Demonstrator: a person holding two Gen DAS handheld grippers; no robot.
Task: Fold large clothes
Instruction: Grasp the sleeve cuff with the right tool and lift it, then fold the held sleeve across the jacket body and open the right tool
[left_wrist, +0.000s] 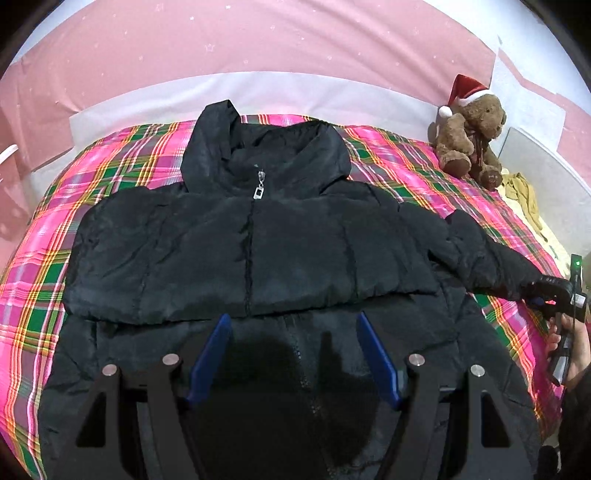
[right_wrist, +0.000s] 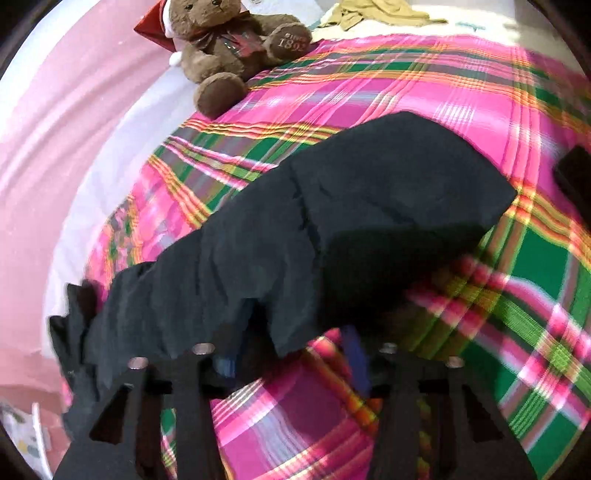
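Observation:
A black puffer jacket lies zipped and face up on the plaid bed, its lower part folded under the upper part. My left gripper hovers open over the jacket's near part, with nothing between its blue pads. The right sleeve stretches out to the right, where a hand holds my right gripper at its cuff. In the right wrist view the sleeve drapes over the left finger of the right gripper. Bare plaid shows between the fabric edge and the right pad, so the jaws stand apart.
The plaid blanket covers the bed against a pink wall. A brown teddy bear in a red Santa hat sits at the far right corner, with a yellowish cloth beside it.

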